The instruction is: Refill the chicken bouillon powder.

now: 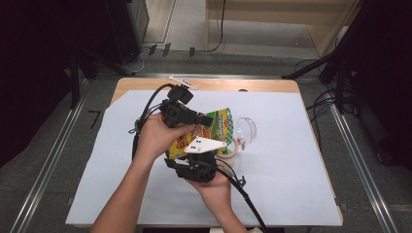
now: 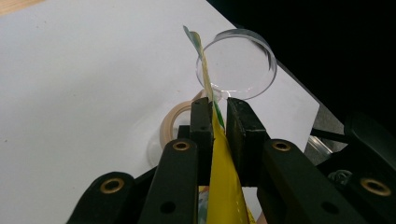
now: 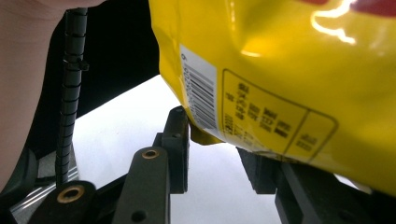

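The pouch (image 1: 214, 130) hangs above mid-desk, its edge pinched in the closed left tool (image 2: 219, 122); the right tool (image 3: 219, 154) gapes beneath its bottom corner, gripping nothing, so the two-handed hold seems half done

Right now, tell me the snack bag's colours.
Snack bag: yellow with green top and red print; best in the high view.

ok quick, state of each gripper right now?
Left gripper: shut on the edge of the snack bag.
Right gripper: open, jaws apart under the snack bag's lower corner, not clamping it.
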A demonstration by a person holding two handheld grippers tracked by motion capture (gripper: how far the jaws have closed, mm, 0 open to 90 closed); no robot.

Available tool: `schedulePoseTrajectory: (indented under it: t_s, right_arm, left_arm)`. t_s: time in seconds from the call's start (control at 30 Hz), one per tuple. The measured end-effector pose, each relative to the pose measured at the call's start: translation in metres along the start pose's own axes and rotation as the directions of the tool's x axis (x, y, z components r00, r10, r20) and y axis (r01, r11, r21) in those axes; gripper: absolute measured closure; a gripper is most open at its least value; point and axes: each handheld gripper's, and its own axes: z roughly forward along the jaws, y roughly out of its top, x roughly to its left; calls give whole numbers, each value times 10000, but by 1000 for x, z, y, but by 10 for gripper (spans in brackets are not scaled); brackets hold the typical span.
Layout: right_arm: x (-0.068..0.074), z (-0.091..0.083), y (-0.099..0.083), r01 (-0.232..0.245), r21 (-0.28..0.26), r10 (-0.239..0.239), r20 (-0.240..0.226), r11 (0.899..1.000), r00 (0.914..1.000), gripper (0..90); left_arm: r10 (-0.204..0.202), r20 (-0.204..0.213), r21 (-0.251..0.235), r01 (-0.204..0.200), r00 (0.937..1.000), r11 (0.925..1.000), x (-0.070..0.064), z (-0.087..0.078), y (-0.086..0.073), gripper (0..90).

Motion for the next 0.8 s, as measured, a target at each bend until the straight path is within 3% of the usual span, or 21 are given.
schedulePoseTrajectory:
  t_s: [0.8]
  right_arm:
    - [1,0,2,-87,-32,87,2,10000,10000,663]
  left_arm:
    - [5,-130,-58,-5,9999,10000,-1,-2,0,813]
